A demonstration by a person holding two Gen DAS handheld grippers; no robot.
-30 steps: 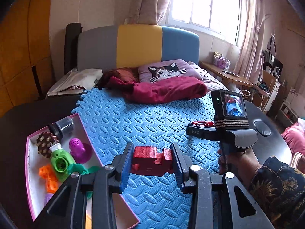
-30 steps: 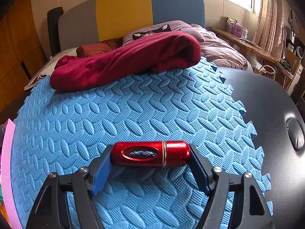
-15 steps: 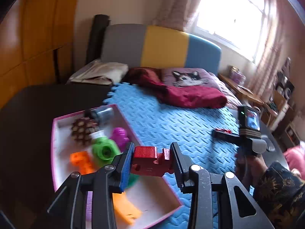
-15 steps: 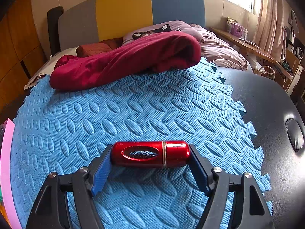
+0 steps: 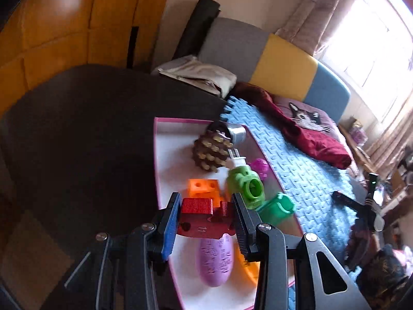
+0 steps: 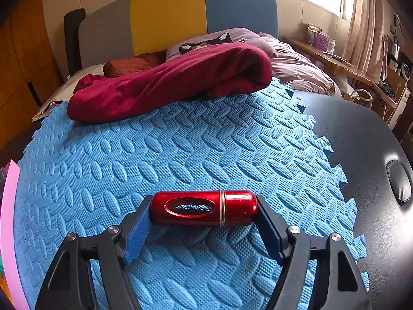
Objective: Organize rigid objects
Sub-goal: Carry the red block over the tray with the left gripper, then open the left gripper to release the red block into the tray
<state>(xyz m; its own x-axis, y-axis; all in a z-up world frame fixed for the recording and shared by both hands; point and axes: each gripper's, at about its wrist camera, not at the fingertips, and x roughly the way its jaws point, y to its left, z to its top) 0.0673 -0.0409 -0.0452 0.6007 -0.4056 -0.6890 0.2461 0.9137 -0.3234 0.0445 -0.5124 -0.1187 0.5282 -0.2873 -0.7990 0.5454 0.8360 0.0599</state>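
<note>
My left gripper point(image 5: 206, 210) is shut on a red metal block point(image 5: 204, 219) and holds it above the pink-rimmed white tray point(image 5: 170, 155). The tray holds a brown spiky ball point(image 5: 210, 152), a green nozzle piece point(image 5: 247, 184), an orange block point(image 5: 202, 187), a purple oval piece point(image 5: 215, 261) and other toys. My right gripper point(image 6: 204, 210) is shut on a red metal capsule point(image 6: 204, 208), held crosswise just above the blue foam mat point(image 6: 180, 149). It also shows far right in the left wrist view point(image 5: 343, 199).
A dark red cloth point(image 6: 175, 82) lies along the mat's far edge, with a cat pillow point(image 5: 307, 117) and bed headboard point(image 6: 180, 13) behind. The dark tabletop point(image 5: 77, 129) surrounds the mat. The tray's pink rim point(image 6: 9, 206) shows at the left in the right wrist view.
My left gripper has swung left with the red block, from over the mat to over the tray. The right gripper and capsule have stayed still.
</note>
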